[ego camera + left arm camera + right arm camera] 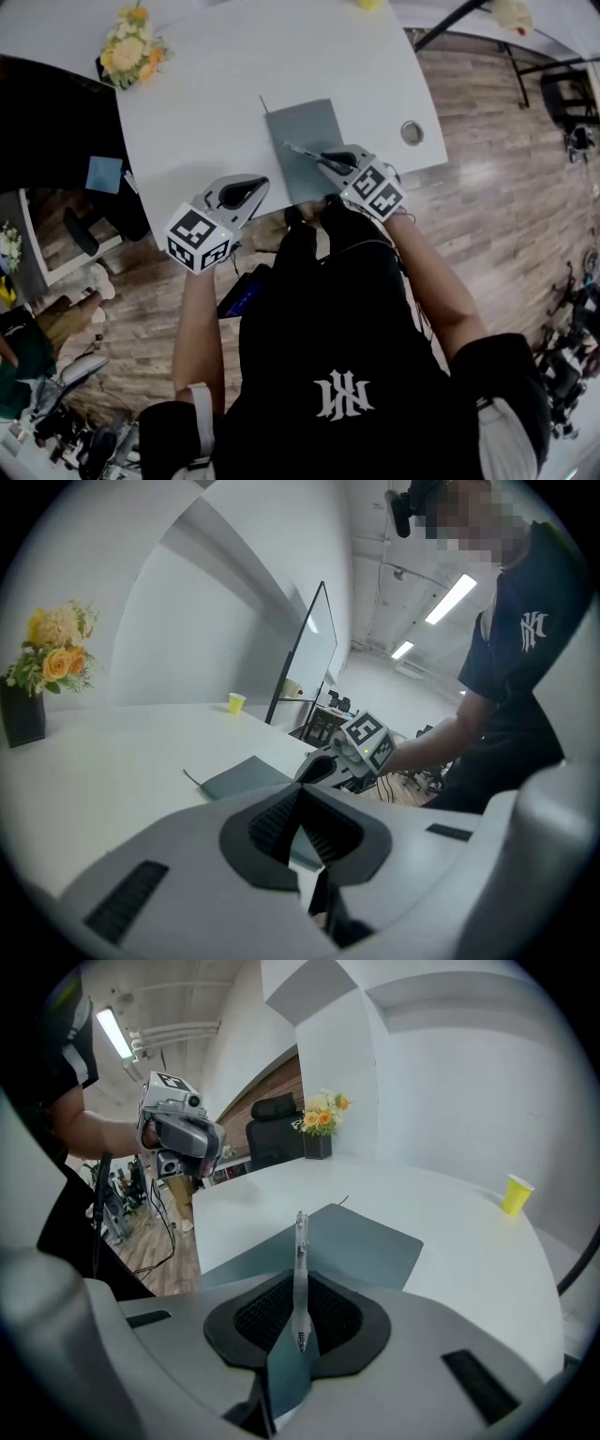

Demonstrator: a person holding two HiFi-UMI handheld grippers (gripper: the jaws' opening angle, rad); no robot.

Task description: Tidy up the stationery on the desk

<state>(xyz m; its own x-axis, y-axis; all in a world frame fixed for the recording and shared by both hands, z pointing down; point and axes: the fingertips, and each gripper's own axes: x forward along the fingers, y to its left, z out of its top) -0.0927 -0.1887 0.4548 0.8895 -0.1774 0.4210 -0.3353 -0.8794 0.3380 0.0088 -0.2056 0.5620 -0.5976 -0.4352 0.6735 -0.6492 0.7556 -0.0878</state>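
Observation:
A grey notebook lies flat on the white desk, near its front edge. My right gripper hovers over the notebook's near right part, shut on a slim silvery pen that points toward the left. In the right gripper view the pen stands pinched between the pads, above the notebook. My left gripper is at the desk's front edge, left of the notebook, its jaws closed together with nothing between them. The left gripper view shows the notebook and the right gripper beyond it.
A dark vase of yellow flowers stands at the desk's far left corner. A yellow cup sits at the far edge. A round metal grommet is set in the desk right of the notebook. A black office chair stands behind the desk.

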